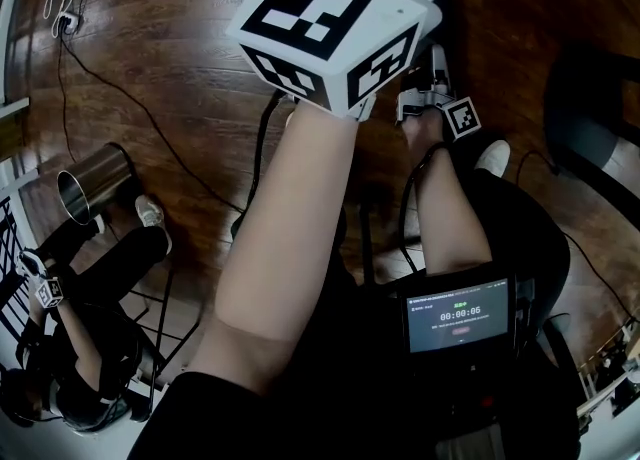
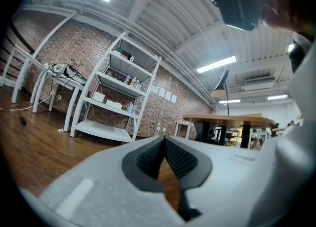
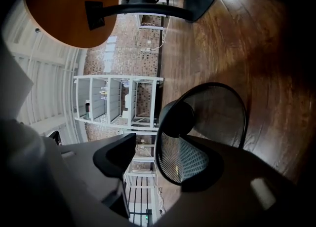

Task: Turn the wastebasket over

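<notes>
The left gripper (image 2: 165, 141) is shut and has nothing in it. Its two dark, bumpy pads meet at the tips. Its body is grey and smooth, and it points out across the room. The wall (image 2: 64, 58) there is red brick. White shelves (image 2: 118, 97) stand by the wall, and a wooden table (image 2: 227, 120) is off to the right.

The right gripper (image 3: 148, 159) is wide open. The thin rim of the wastebasket (image 3: 217, 117) stands between its jaws, close to the right one, but the jaws do not pinch it. The wastebasket is black wire mesh, round like a cup, and its side can be seen through. Its open mouth faces the gripper and its dark round bottom is farther off, so its long way runs away from the gripper. Behind it is a dark, shiny floor (image 3: 256, 38) of wooden planks. It is hard to tell if the wastebasket touches the floor.
</notes>
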A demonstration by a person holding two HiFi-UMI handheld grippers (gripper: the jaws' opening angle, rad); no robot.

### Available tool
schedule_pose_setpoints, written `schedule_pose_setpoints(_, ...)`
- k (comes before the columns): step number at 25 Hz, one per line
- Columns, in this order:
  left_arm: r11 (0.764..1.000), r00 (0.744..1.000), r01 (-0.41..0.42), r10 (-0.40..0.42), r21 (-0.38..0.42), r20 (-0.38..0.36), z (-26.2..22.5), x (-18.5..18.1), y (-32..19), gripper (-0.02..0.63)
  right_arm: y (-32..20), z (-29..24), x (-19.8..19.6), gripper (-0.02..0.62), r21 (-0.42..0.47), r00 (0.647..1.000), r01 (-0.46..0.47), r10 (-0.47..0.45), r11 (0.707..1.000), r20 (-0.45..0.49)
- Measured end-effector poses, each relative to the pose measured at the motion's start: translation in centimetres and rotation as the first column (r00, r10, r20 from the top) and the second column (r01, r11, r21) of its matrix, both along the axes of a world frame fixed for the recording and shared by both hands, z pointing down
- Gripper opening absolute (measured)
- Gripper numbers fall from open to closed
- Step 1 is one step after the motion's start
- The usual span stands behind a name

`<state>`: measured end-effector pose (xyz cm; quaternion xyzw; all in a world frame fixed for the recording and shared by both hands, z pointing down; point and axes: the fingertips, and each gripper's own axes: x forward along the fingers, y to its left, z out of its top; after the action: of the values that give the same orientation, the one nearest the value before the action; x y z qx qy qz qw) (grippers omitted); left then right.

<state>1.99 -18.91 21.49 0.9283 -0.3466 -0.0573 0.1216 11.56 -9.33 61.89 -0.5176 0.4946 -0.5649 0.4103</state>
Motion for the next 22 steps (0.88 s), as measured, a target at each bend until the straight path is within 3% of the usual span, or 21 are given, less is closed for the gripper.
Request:
schedule_pose_setpoints(10,1.000,1.000,0.012,-0.012,-0.001,-0.013,-0.3,-0.5,-0.2,0.003,-3.6,0.6,-0.5,0.267,0.010,1.000,0.022,-0.022,1.000,-0.011)
schedule_pose_setpoints(15,1.000,1.000,0.017,-0.017,0.000,-0.018,-0.5,-0.8,-0.2,0.003,-5.1,0.3,-1.2,0.184,0.042,1.000,0.025,-0.025,0.999,-0.001)
schedule_pose_setpoints(18,1.000,1.000,0.019,-0.019,0.001,-0.017,-0.7,-1.0,-0.1,0.003,-5.6,0.4,-1.5,0.109,0.022,1.000,0.017,-0.018,1.000,0.005)
schedule_pose_setpoints(20,1.000,1.000,0.019,-0.019,0.001,-0.018,-0.7,-1.1,-0.2,0.003,-5.6,0.7,-1.7,0.025,-0.006,1.000,0.027,-0.027,1.000,0.006)
schedule_pose_setpoints(22,1.000,1.000,0.020,-0.020,0.000,-0.020,-0.7,-1.2,-0.3,0.003,-5.7,0.4,-2.0,0.018,-0.005,0.999,0.051,-0.051,0.999,-0.004)
